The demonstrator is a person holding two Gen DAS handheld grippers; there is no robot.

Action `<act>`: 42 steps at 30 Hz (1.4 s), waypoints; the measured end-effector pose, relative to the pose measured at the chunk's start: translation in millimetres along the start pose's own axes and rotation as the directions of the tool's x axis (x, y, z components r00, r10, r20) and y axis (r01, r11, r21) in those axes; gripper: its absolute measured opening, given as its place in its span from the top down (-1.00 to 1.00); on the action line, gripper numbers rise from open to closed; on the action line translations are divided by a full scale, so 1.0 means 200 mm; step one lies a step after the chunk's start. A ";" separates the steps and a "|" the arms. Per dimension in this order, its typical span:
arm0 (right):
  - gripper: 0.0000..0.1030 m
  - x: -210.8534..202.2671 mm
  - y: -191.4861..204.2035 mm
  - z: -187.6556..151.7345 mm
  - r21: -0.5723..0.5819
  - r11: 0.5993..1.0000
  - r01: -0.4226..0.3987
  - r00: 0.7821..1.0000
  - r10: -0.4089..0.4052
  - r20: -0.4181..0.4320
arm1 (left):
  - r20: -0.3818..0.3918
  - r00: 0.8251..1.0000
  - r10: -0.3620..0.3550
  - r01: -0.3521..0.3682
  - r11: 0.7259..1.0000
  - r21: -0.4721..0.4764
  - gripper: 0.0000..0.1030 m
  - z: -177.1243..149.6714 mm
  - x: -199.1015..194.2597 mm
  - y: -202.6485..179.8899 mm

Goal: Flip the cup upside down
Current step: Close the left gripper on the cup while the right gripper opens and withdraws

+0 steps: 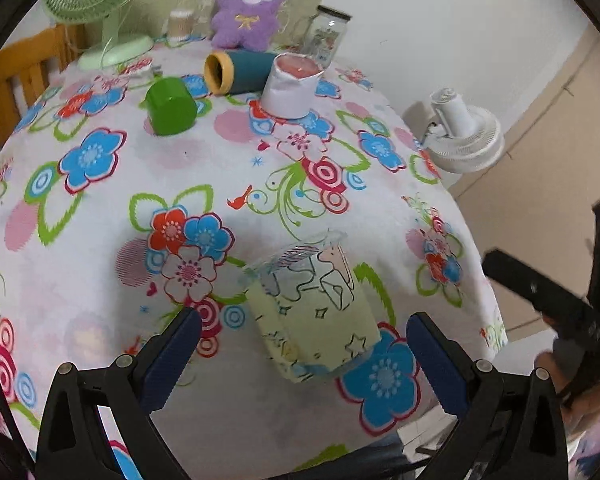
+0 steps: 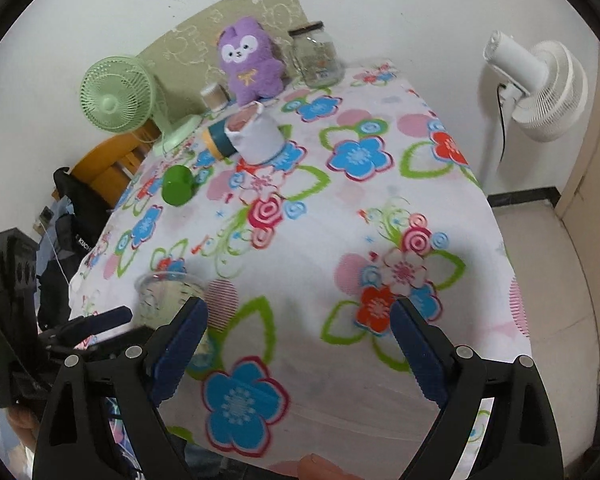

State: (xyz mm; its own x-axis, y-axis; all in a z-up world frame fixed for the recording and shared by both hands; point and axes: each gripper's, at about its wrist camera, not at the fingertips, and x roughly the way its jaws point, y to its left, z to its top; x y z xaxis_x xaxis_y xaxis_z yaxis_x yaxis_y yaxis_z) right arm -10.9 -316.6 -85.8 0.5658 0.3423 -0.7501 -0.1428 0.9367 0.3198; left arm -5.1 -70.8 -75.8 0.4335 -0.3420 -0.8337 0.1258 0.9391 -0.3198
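The cup (image 1: 314,308) is a clear plastic one with cartoon drawings and a pale yellow lower part. We see it standing on the flowered tablecloth (image 1: 100,240), rim up, and it looks tilted in the fisheye picture. It stands just ahead of our left gripper (image 1: 304,344), between the lines of its two blue fingers (image 1: 172,360), and nothing touches it. We hold this left gripper with its jaws spread wide and with nothing inside.

In the right wrist view the cup (image 2: 168,296) is to the left, just beyond the left blue finger (image 2: 180,352) of our right gripper (image 2: 300,344). This gripper also has its jaws wide apart and is empty; only tablecloth (image 2: 320,360) lies between its fingers. The left gripper (image 2: 96,320) shows as a dark shape at the left edge, near the cup.

Far ahead of the left gripper there is a green cup (image 1: 171,107) with its mouth down, a teal tube (image 1: 236,71) lying on its side, and a white cup (image 1: 294,86) with something pink inside. Behind them stand a purple plush toy (image 1: 248,8), a glass jar (image 1: 326,34) and a green fan (image 1: 100,4). To the right, beside the table, is a white fan (image 1: 466,136).
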 end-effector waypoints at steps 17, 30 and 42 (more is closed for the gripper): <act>-0.82 0.09 -0.18 -0.01 0.040 0.999 -0.022 0.999 0.023 -0.029 | -0.101 0.989 0.110 -0.115 0.992 -0.048 -1.00 -0.01 0.22 -0.06; -0.82 0.12 -0.23 -0.04 0.072 0.996 -0.045 0.998 0.047 -0.033 | -0.092 0.984 0.153 -0.160 0.985 -0.065 -0.91 -0.03 0.25 -0.05; -0.82 0.12 -0.22 -0.06 0.079 0.994 -0.077 0.996 0.080 -0.028 | -0.106 0.982 0.155 -0.163 0.984 -0.074 -0.32 -0.02 0.21 -0.02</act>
State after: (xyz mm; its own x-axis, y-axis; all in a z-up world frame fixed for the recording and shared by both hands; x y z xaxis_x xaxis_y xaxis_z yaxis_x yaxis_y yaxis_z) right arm 0.4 -349.0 -124.9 0.5296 0.4178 -0.7382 -0.1214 0.8987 0.4215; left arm 8.4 -88.4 -112.0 0.3505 -0.1938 -0.9163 -0.0135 0.9772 -0.2119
